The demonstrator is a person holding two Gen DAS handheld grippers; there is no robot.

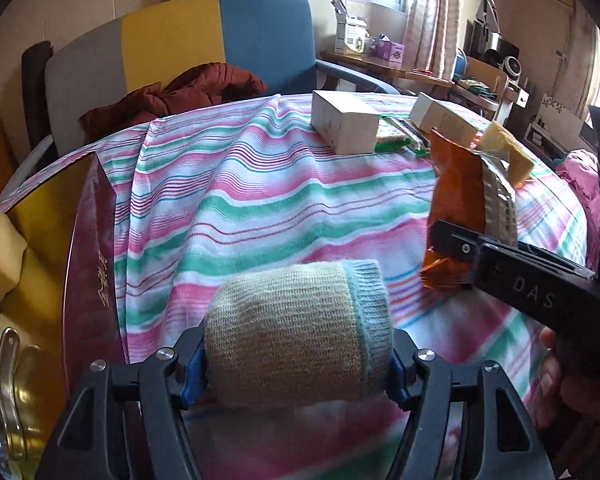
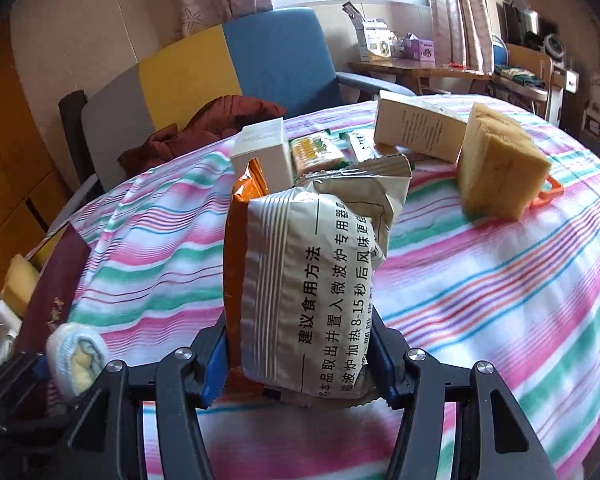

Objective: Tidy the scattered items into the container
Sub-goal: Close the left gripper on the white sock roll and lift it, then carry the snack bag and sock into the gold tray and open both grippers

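From my remote station: the container (image 1: 80, 248), maroon-walled, sits at nine o'clock on the striped cloth (image 1: 260, 200). My right gripper (image 2: 300, 364) clamps the snack packet (image 2: 312, 280) by its bottom edge; hanging tall, it may slip or catch the rim. My left gripper (image 1: 296, 364), tilted downward, pinches the rolled sock (image 1: 296, 324), apparently firmly; soft knit could unroll.

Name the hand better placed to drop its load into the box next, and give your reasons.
Left, probably. The left gripper holds the rolled sock right beside the dark red box at the bed's left edge. The right gripper, clamped on the snack packet, sits farther from the box, beyond the left one.
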